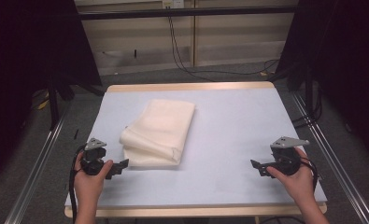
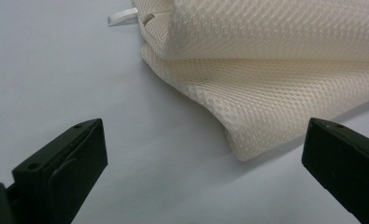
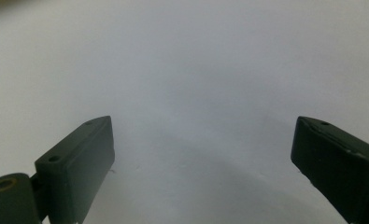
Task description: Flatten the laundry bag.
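Two claws gape empty, left claw (image 1: 118, 168) just beside the folded cream mesh cloth's (image 1: 161, 130) near corner on the desk (image 1: 238, 135), right claw (image 1: 259, 168) well apart; one-sided pinching risks unfolding it.

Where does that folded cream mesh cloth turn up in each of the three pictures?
High view: the folded mesh cloth lies left of the table's centre, beside the left gripper.
Left gripper view: upper right, its corner ahead between the open jaws.
Right gripper view: not in it.
Shared landmark: the pale blue table surface.
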